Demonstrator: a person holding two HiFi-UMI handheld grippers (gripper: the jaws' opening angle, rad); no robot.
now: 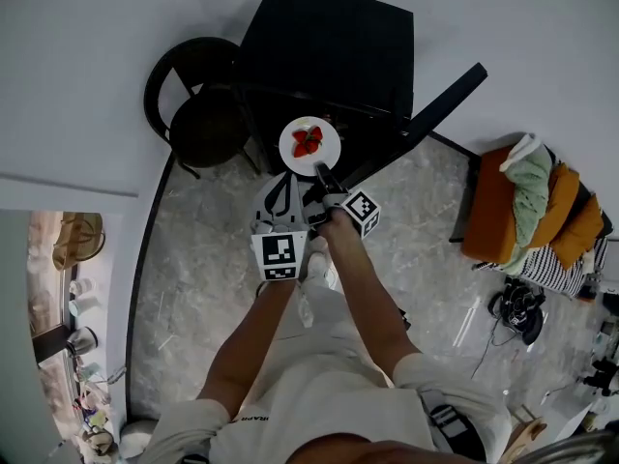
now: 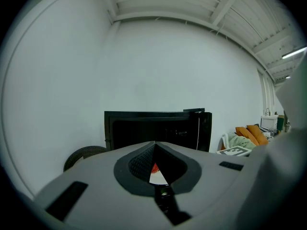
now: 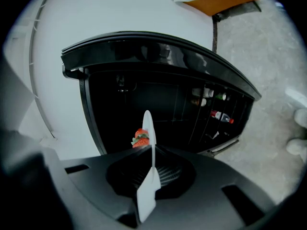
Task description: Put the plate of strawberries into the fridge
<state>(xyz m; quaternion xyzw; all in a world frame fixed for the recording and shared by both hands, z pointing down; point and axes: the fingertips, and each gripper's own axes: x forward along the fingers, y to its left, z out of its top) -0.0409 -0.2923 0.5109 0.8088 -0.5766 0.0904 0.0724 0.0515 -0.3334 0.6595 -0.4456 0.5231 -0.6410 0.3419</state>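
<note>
Since one pinch on the rim is enough to carry it, we hold the left gripper clenched on nothing, just beside the right gripper. The right one grasps the near rim of the plate, face up so the strawberries do not roll. The plate hangs in the air, not yet inside the fridge. Beyond it, the door stands wide open to take it.

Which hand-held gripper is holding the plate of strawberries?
The right hand-held gripper: its jaws pinch the white plate by the rim. The left hand-held gripper grips nothing.
</note>
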